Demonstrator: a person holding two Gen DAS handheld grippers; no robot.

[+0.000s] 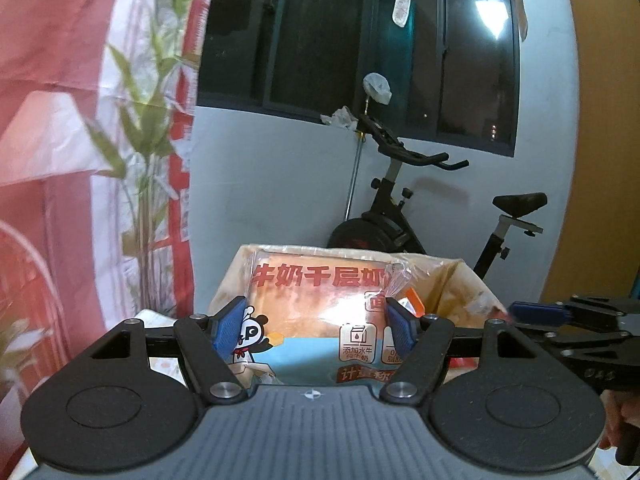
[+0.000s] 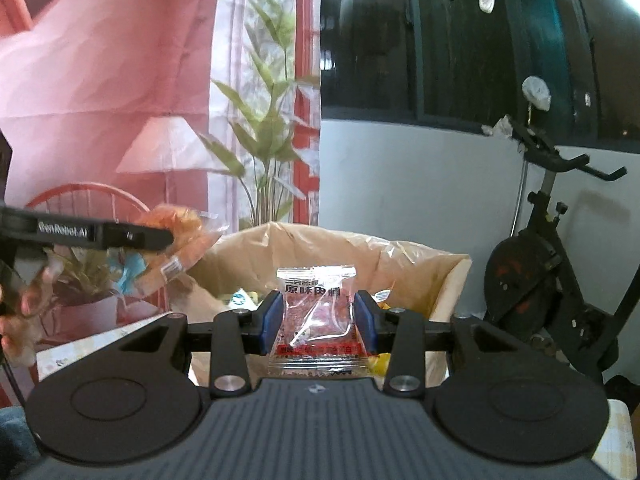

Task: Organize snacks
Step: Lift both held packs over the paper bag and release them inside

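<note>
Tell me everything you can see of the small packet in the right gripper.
The small meat-jerky packet is a clear plastic sachet with crimped ends, black Chinese print at its top, a red band near the bottom and reddish contents. It stands upright, pinched at both side edges by the right gripper, in front of the open brown bag.

Open mouth of brown paper bag (image 2: pixel 420 264) lies straight ahead of right gripper (image 2: pixel 316 322); snacks already fill its floor. Left gripper (image 2: pixel 120 236) with bread packet (image 2: pixel 176 236) crowds the bag's left rim. Exercise bike (image 2: pixel 548 280) blocks the right.
</note>
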